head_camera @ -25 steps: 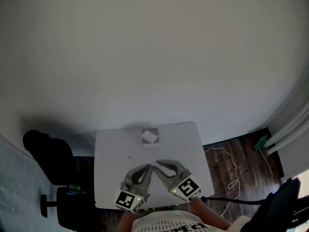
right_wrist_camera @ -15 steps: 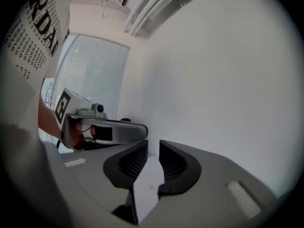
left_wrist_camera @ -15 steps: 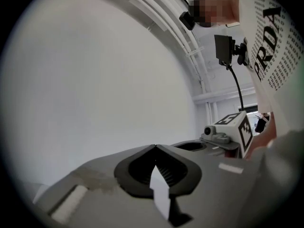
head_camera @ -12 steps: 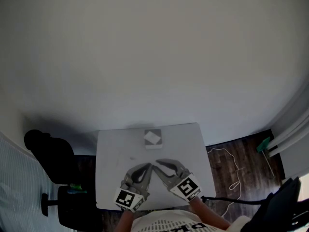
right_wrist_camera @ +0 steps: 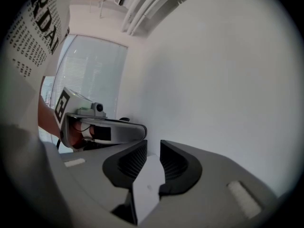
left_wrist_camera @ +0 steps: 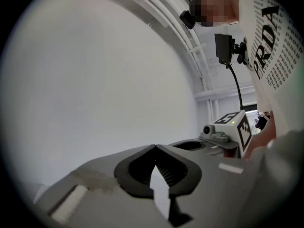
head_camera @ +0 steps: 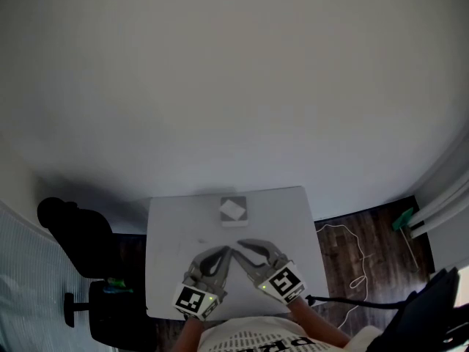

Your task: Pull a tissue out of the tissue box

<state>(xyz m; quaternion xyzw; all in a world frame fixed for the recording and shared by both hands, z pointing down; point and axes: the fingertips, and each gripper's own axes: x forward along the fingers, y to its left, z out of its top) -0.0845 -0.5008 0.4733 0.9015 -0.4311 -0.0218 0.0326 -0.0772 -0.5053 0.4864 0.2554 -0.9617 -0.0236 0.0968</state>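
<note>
Both grippers hung over the near edge of the table (head_camera: 168,226), the box untouched.
The left gripper (head_camera: 226,251) had its jaws pressed together at the tips, with nothing in them. The right gripper (head_camera: 239,247) had just been opening, and its jaws stood apart with nothing between them. The tissue box (head_camera: 233,211) sat at the table's far middle, well apart from both.

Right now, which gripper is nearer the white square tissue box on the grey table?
Right, narrowly. The right gripper and left gripper both sit short of the tissue box, tips nearly together.
</note>
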